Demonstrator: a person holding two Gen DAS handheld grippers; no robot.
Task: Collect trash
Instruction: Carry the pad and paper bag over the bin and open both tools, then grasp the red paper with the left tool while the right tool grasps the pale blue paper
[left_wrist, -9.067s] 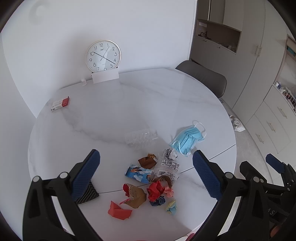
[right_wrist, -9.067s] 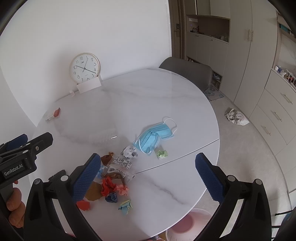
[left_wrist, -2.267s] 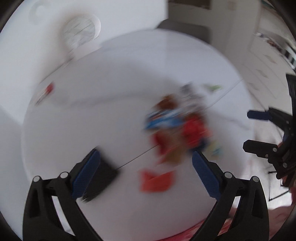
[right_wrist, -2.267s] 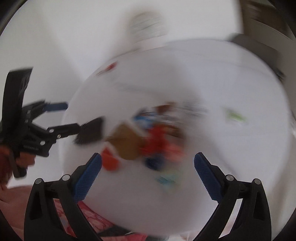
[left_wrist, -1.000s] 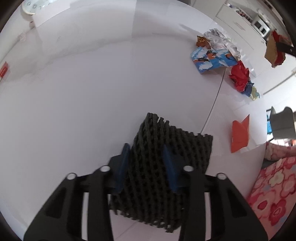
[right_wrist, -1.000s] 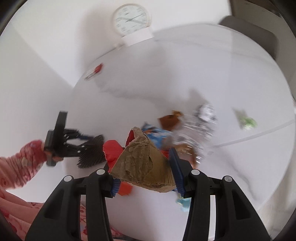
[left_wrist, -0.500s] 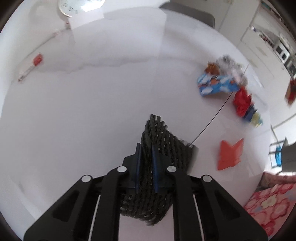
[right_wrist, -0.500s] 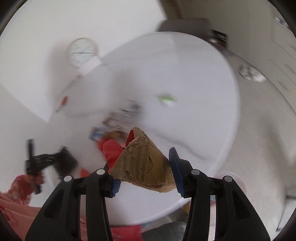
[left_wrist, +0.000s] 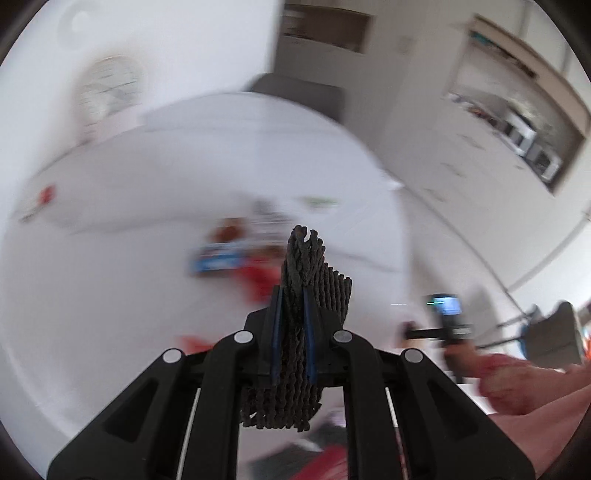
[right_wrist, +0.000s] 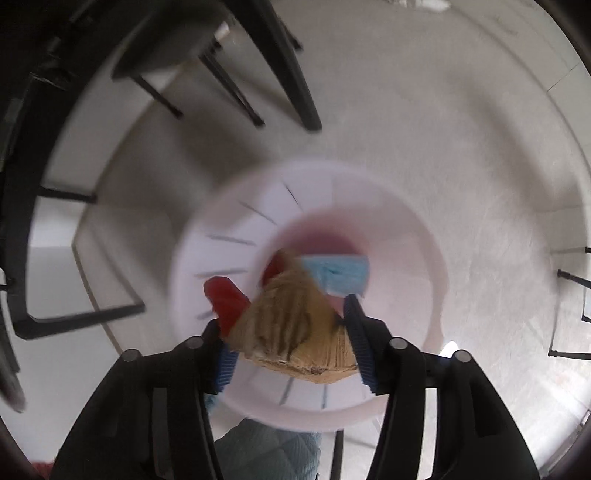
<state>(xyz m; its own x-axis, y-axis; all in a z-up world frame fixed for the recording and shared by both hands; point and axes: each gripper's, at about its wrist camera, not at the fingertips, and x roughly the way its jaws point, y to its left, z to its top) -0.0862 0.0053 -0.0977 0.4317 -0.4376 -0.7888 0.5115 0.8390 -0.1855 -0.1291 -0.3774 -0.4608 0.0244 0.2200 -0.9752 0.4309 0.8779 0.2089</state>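
Observation:
My left gripper (left_wrist: 292, 295) is shut on a black honeycomb paper wrap (left_wrist: 310, 280) and holds it up above the white round table (left_wrist: 110, 280). Blurred trash stays on the table: a blue wrapper (left_wrist: 216, 260), red paper (left_wrist: 260, 275), a green scrap (left_wrist: 317, 202). My right gripper (right_wrist: 288, 332) is shut on a brown cardboard piece (right_wrist: 295, 325) with red paper (right_wrist: 227, 302) beside it, directly over a white-and-pink waste bin (right_wrist: 229, 236) on the floor. A blue face mask (right_wrist: 338, 275) lies inside the bin.
A wall clock (left_wrist: 110, 90) and a grey chair (left_wrist: 299, 94) stand behind the table. A small red box (left_wrist: 44, 195) lies at the table's left. Dark chair legs (right_wrist: 258, 74) stand on the floor near the bin. The right-hand tool and hand (left_wrist: 498, 373) show at right.
My left gripper has lifted the black wrap off the table and tilted up. My right gripper has swung from over the table down to above the bin, still holding the cardboard.

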